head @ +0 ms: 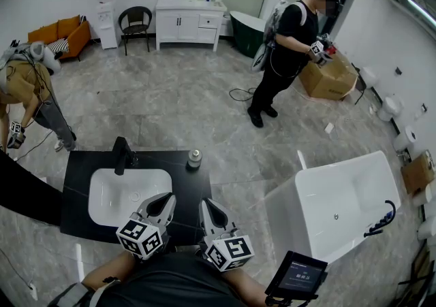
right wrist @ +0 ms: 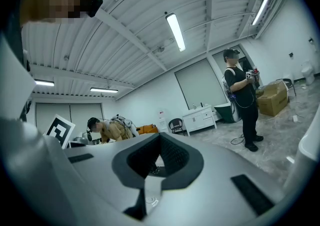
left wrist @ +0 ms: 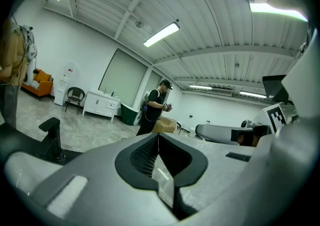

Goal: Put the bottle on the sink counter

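place: bathroom-fixture showroom | signs: freestanding sink counter [head: 77,186], bathtub [head: 294,220], vanity [head: 189,23], toilets [head: 391,106] on open floor [head: 191,101]

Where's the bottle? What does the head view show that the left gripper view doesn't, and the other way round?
Head view only: the bottle, upright on the black counter near its far edge.
Left gripper view only: the ceiling lights, and a close look at the left gripper, jaws together on nothing.
Both: the faucet, the person in black by the box, and the white cabinet.

Small grey bottle [head: 195,157] upright at black sink counter's [head: 76,190] far right corner
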Tool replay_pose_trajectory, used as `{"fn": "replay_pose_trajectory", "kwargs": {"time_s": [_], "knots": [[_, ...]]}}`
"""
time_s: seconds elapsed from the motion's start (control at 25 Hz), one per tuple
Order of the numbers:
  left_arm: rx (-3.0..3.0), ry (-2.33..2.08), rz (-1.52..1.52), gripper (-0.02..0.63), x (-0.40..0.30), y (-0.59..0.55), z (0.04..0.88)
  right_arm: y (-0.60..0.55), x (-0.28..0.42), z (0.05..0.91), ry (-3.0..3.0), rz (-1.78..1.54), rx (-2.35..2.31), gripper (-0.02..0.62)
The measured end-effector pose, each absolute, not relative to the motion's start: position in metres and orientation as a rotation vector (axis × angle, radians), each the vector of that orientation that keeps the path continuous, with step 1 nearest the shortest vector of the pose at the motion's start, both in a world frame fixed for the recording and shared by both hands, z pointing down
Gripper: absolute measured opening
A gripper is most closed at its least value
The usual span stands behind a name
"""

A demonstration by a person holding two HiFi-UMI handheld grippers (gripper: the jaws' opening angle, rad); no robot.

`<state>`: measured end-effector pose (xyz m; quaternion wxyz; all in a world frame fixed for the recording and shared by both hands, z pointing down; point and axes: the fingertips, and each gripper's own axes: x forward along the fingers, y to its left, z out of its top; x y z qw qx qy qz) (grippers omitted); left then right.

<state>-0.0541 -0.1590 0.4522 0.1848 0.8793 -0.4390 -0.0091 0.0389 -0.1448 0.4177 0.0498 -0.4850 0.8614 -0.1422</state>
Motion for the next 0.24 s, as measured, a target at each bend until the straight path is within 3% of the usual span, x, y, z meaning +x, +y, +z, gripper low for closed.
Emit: {"fn": "replay_pose_trajectory", "kwargs": {"time_s": [0.24], "knots": [[2.475,-1.232,-0.024,0.003,-0.0535,-0.1583,0.452,-0.1445,0.038,0.4176,2.623,-0.443,-1.479,-0.005]]}}
